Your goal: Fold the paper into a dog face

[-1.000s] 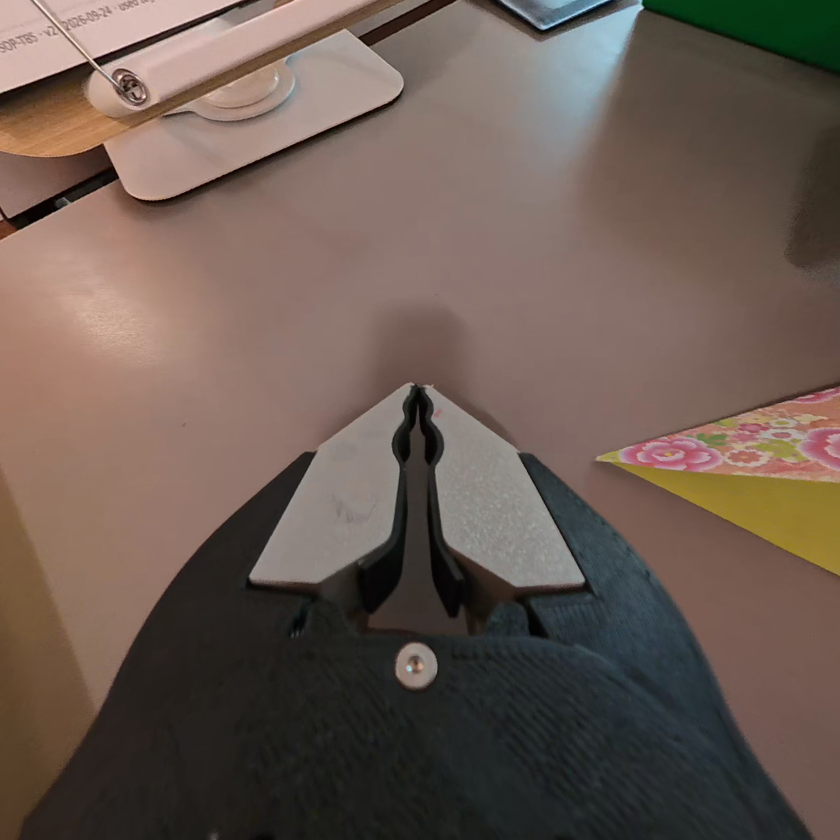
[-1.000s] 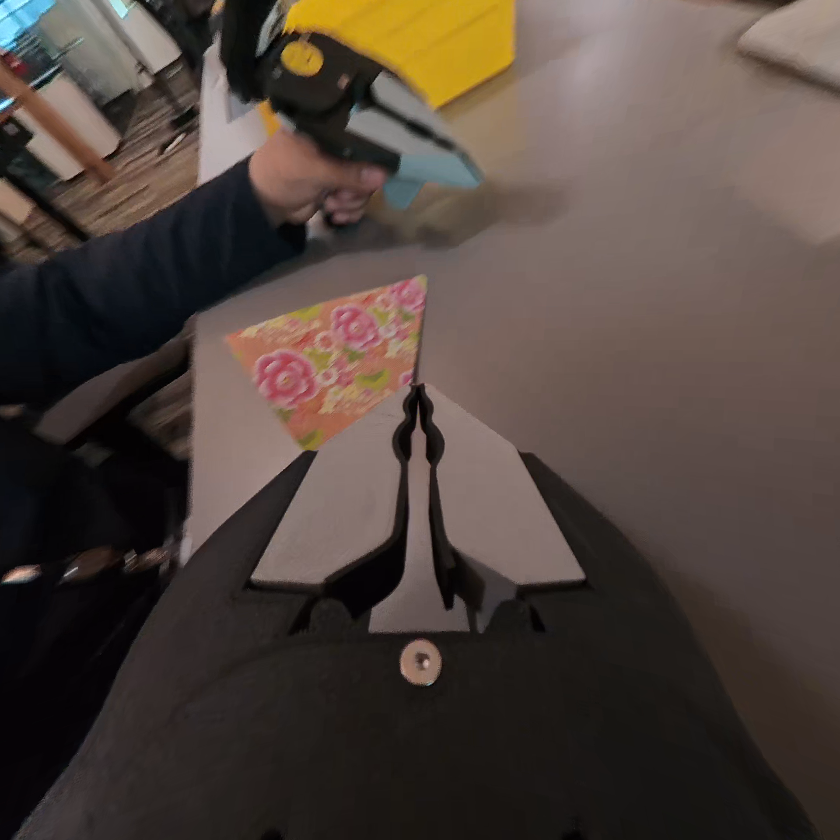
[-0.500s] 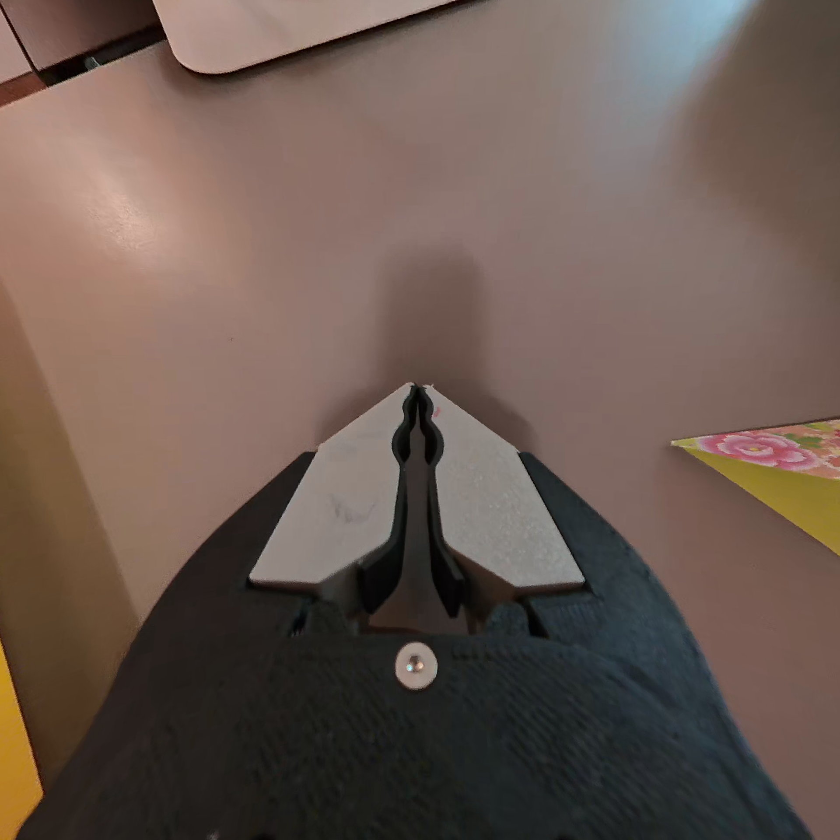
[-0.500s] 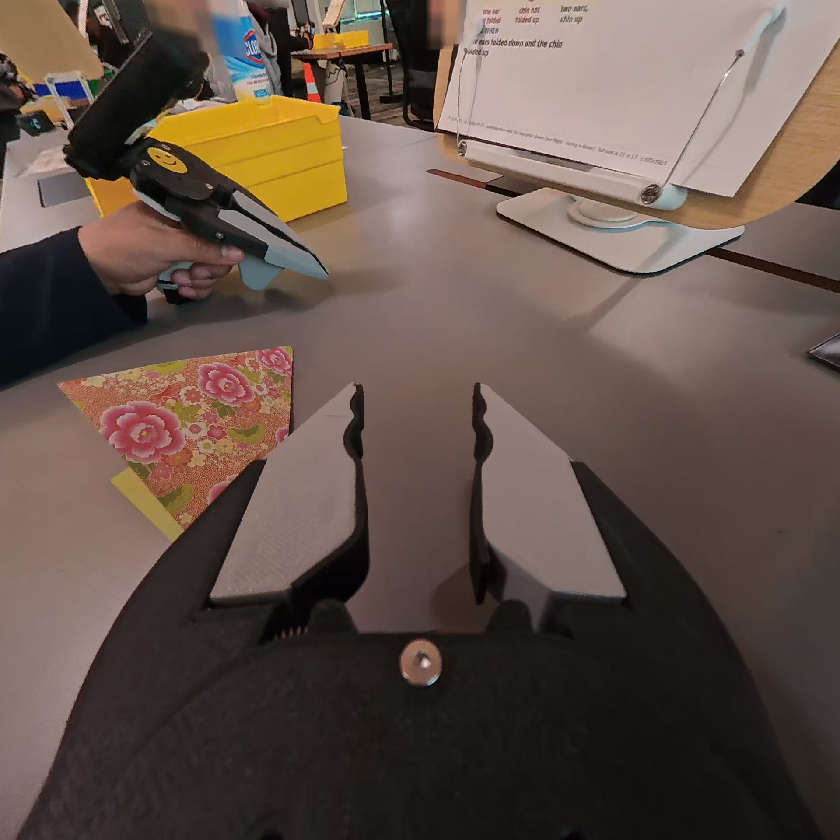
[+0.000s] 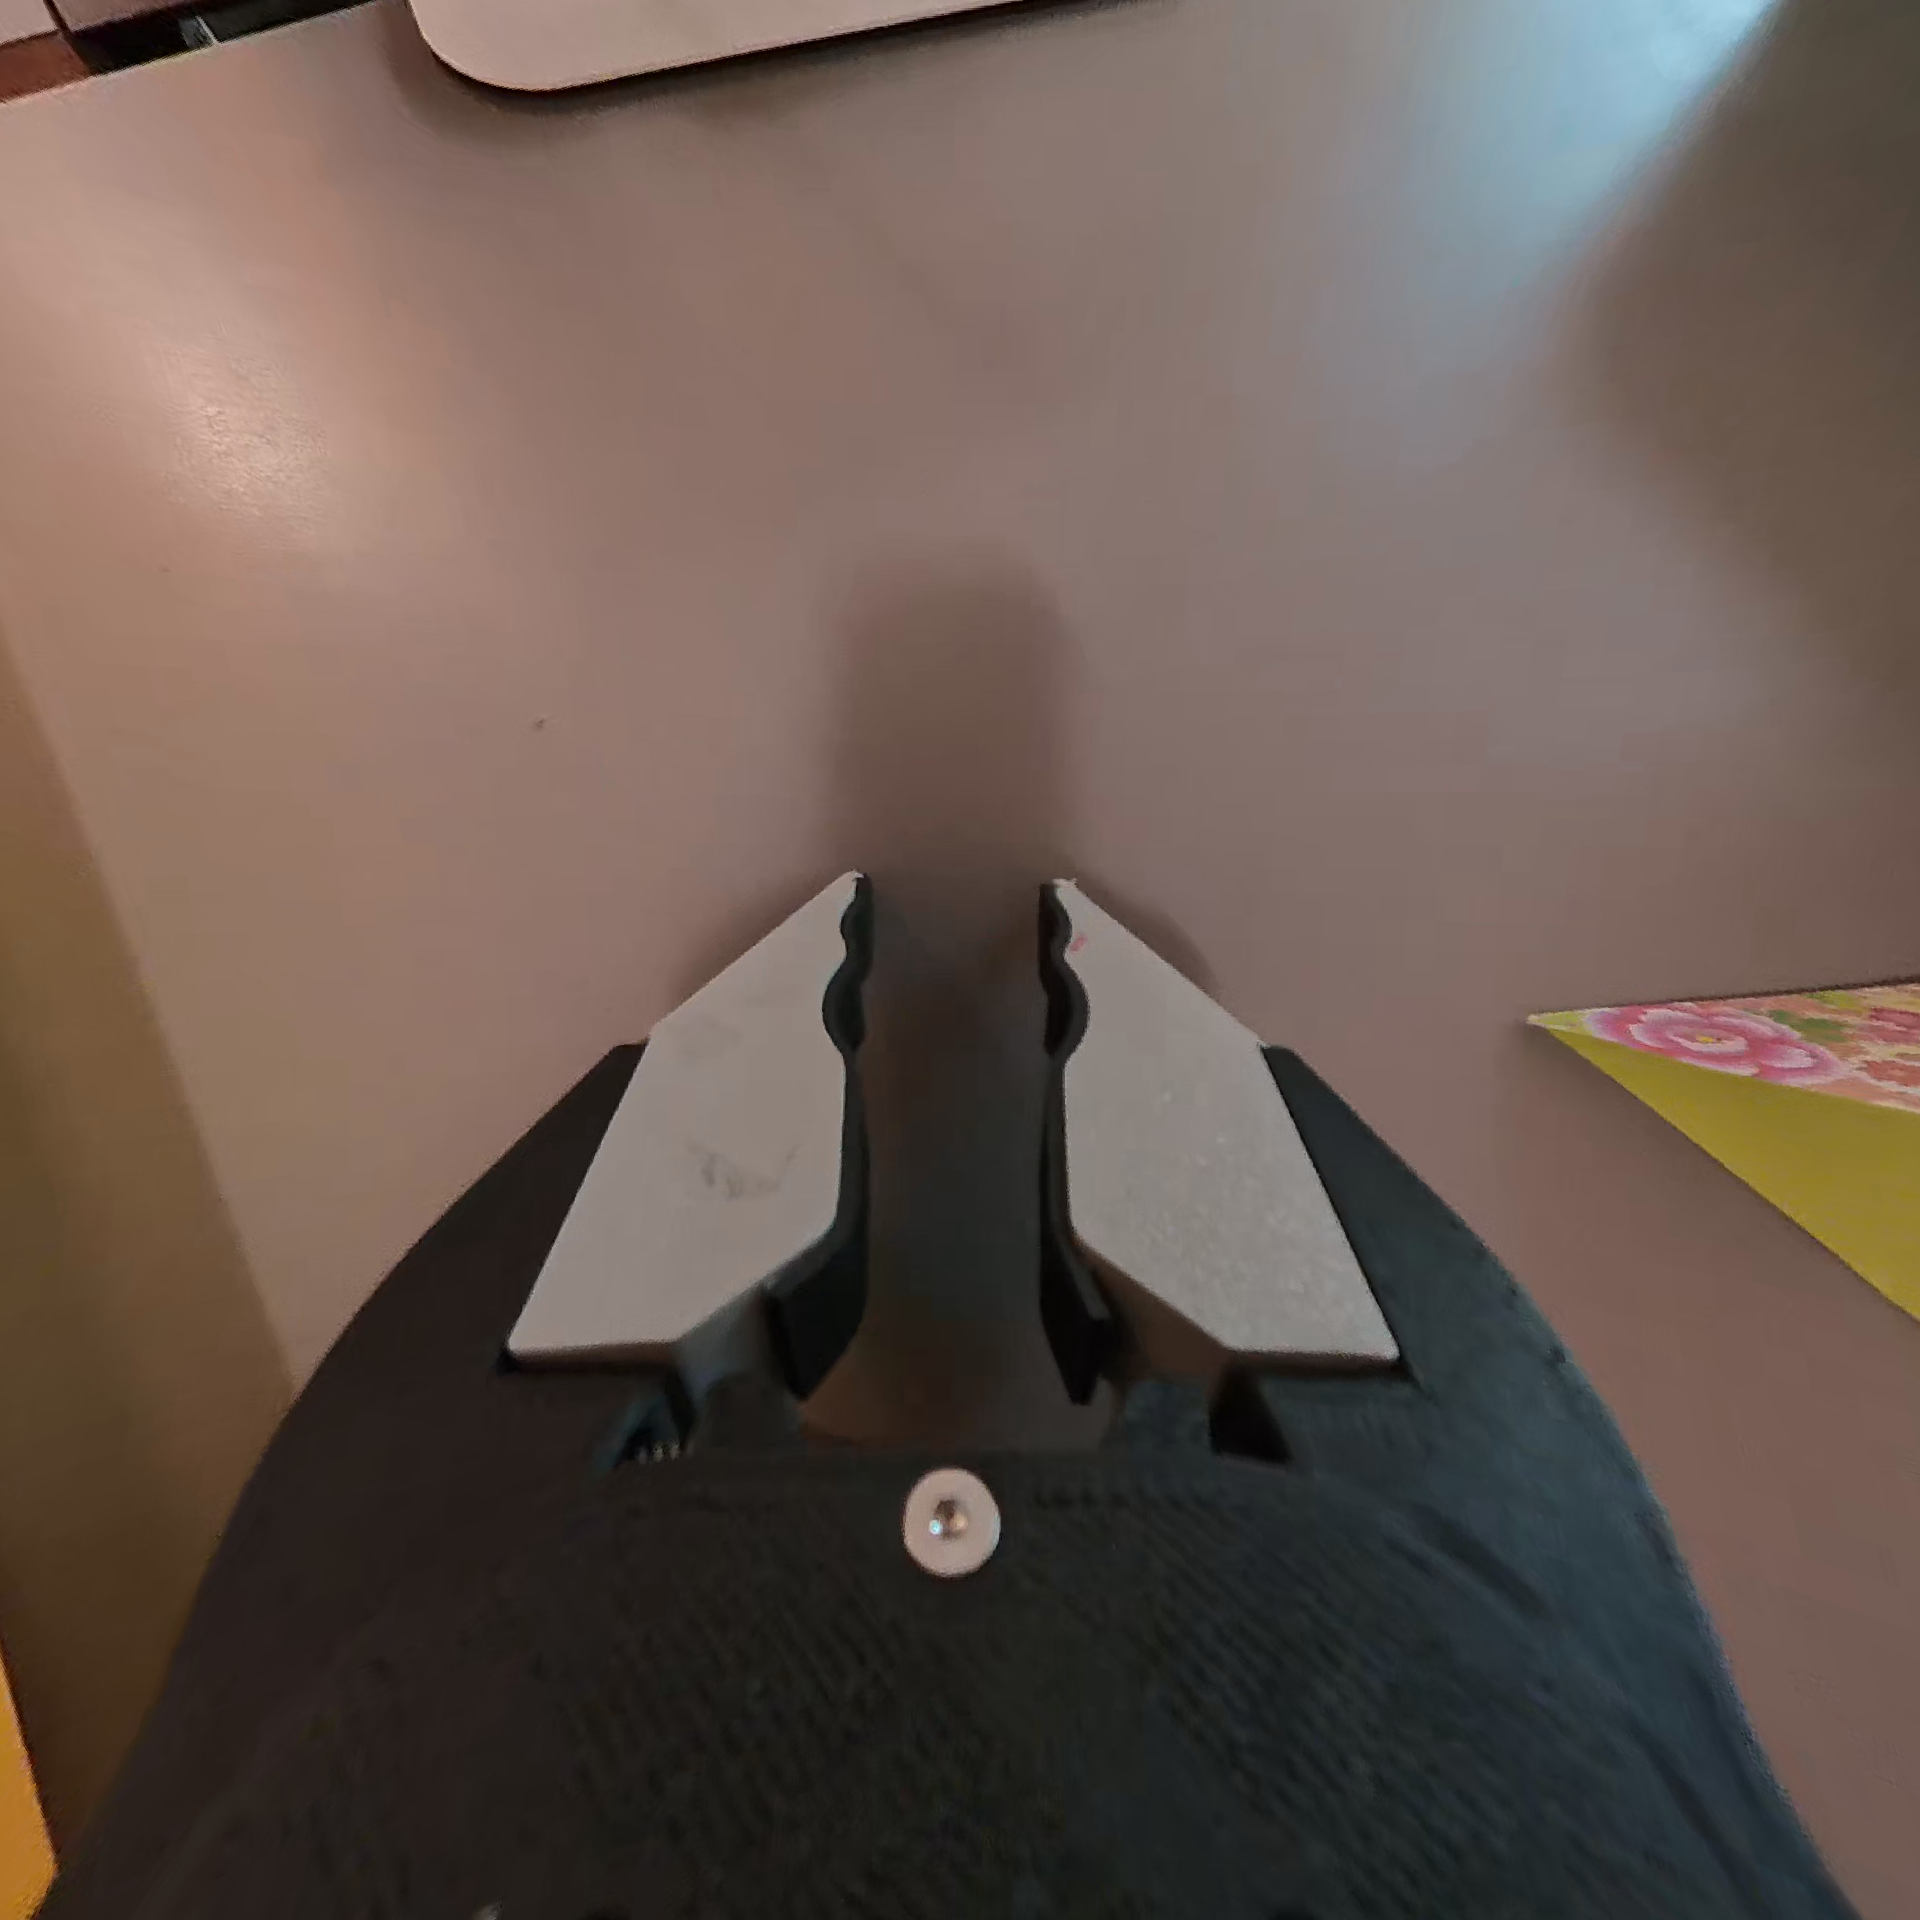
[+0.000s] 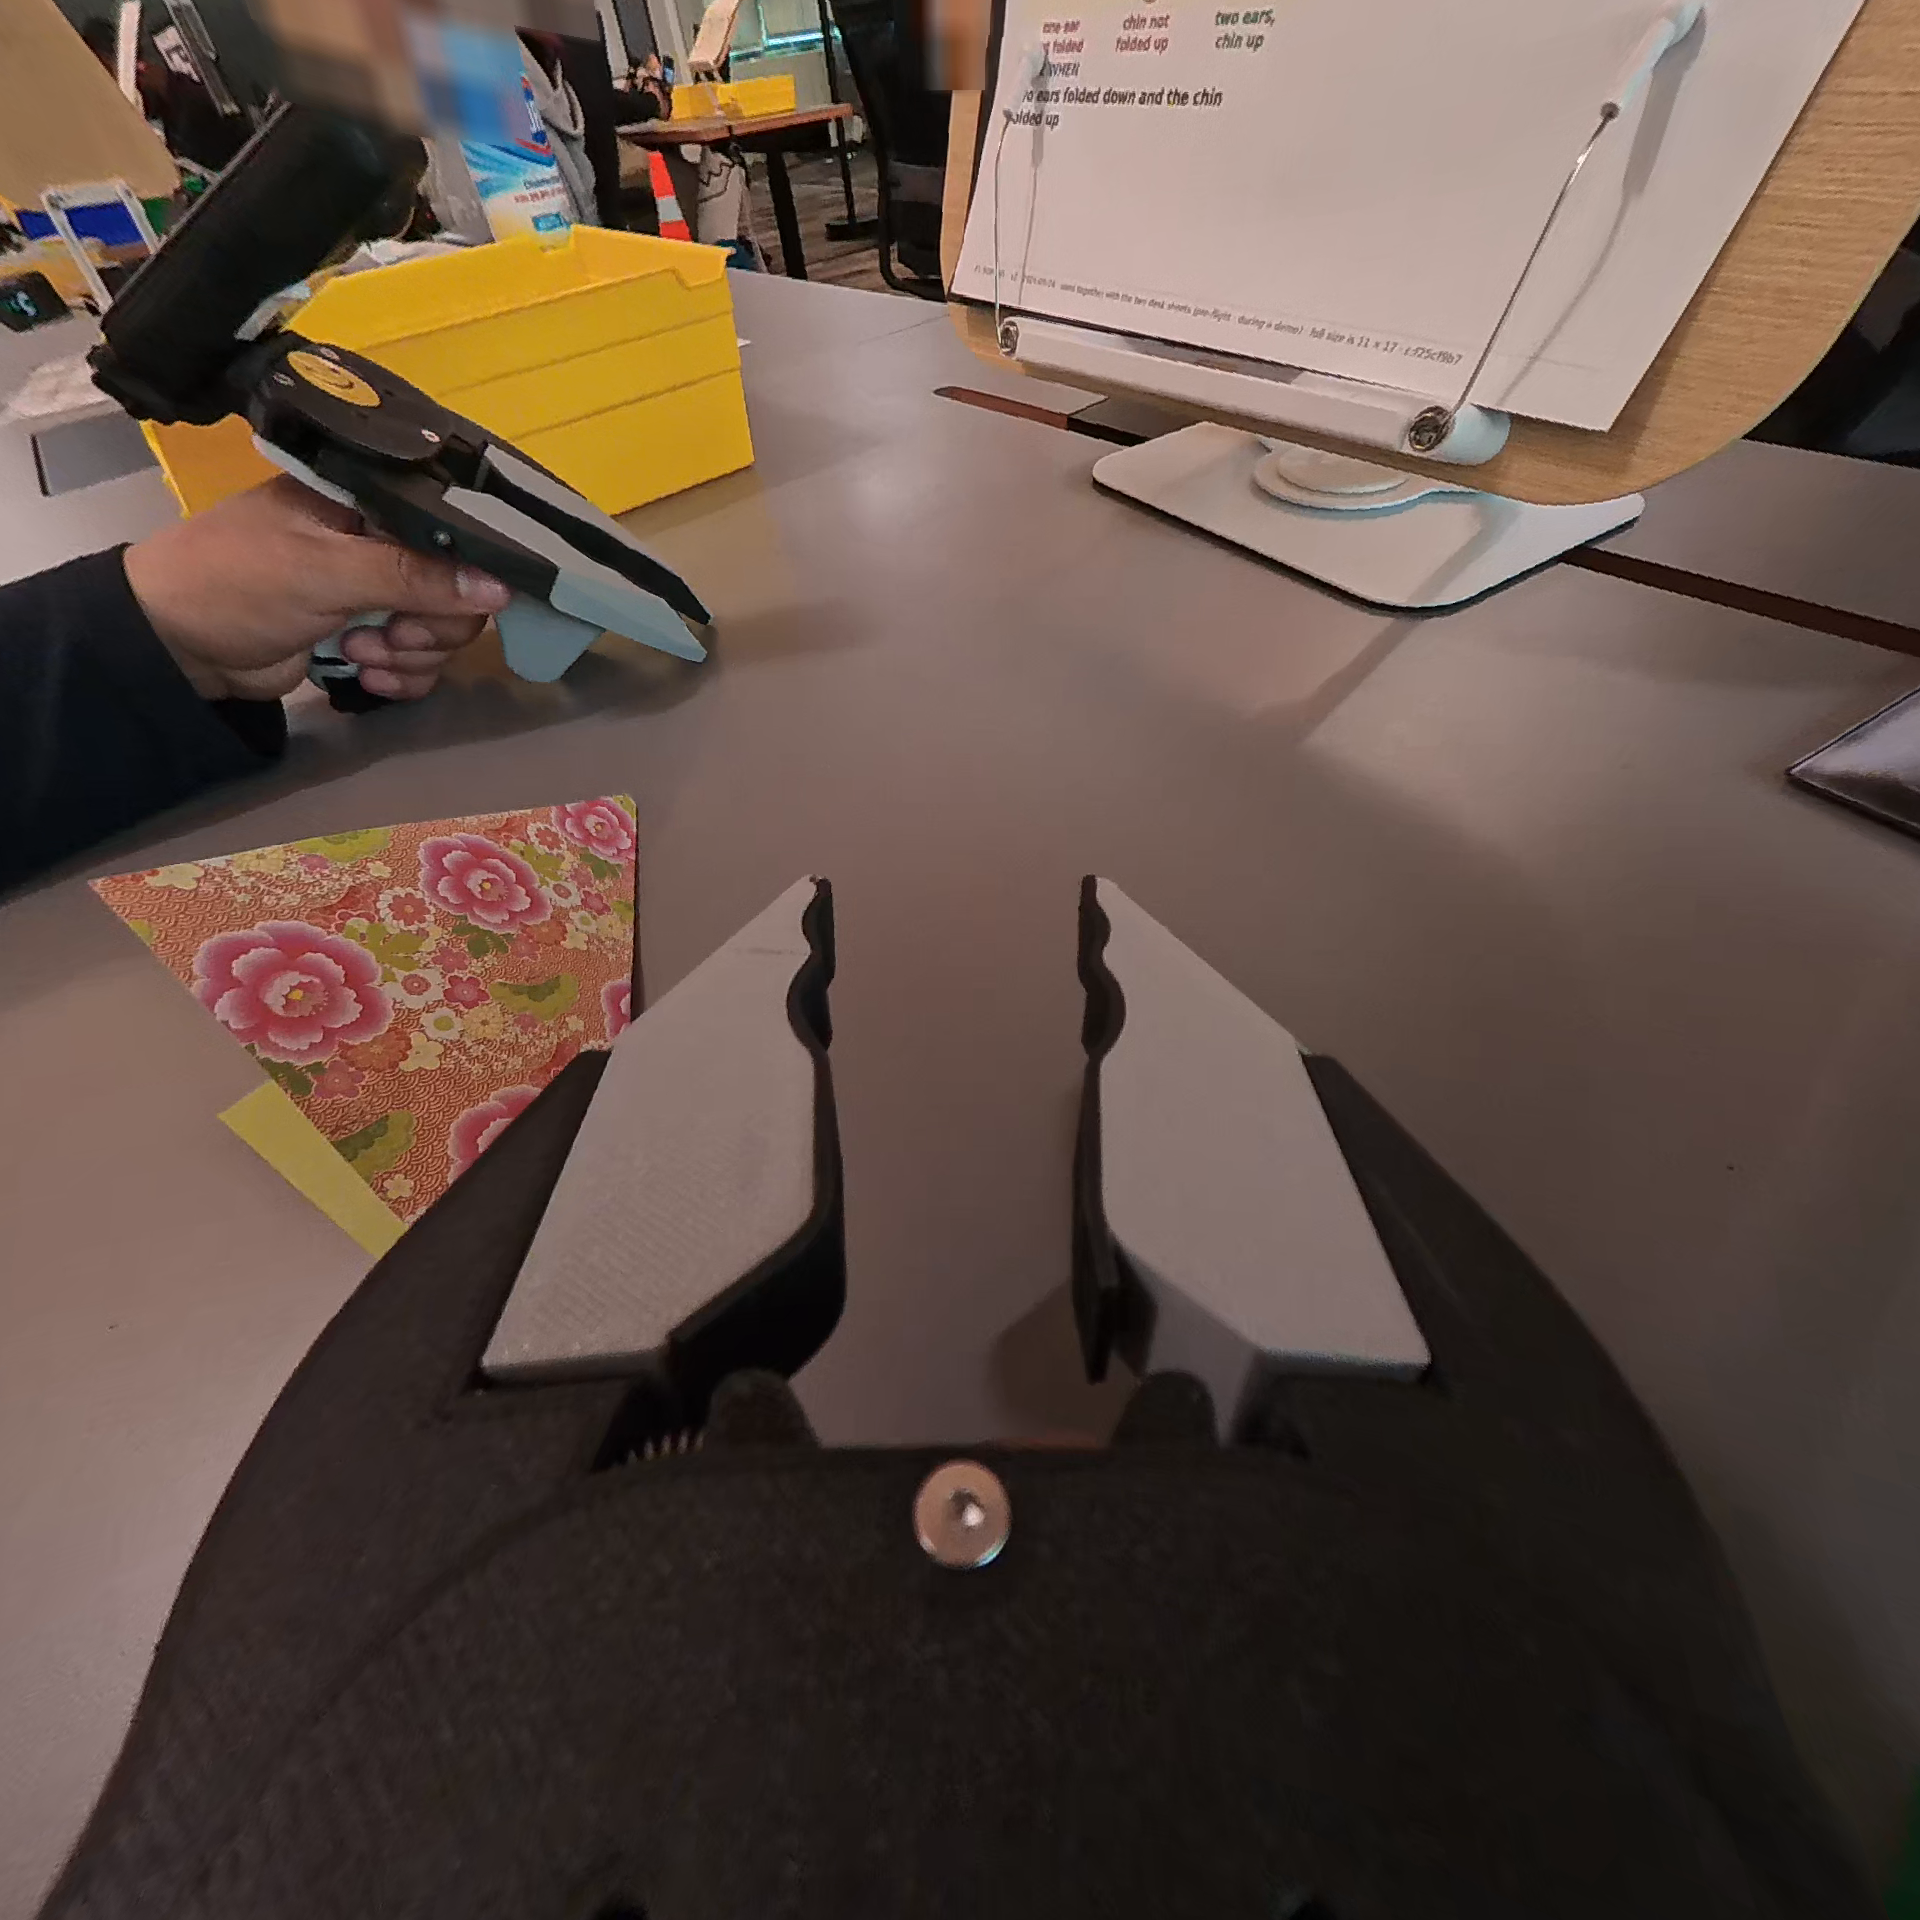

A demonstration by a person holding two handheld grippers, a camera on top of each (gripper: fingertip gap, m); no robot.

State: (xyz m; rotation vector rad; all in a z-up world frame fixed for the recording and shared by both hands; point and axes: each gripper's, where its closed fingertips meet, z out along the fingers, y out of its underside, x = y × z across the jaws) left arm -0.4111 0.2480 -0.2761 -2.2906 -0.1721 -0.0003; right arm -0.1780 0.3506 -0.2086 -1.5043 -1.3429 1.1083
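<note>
Paper (image 6: 395,997) lies flat on the grey table (image 6: 1039,748), folded to a triangle: floral pink/orange side up, a yellow strip of the underside showing along its lower edge. It sits to the left of my right gripper (image 6: 951,883), just beside the left finger, not between the fingers. My right gripper is spread wide, nothing in it, only bare table in the gap. My left gripper (image 5: 951,883) is also spread apart and empty, pointed down at bare table; in its view only a corner of the paper shows at the right edge (well clear of the fingertips). From the right wrist view, my left hand (image 6: 270,597) holds that gripper low over the table, behind the paper and apart from it. Yellow bin (image 6: 540,364) behind it. Document stand (image 6: 1455,260) with a printed sheet sits at the far right on a white base.
</note>
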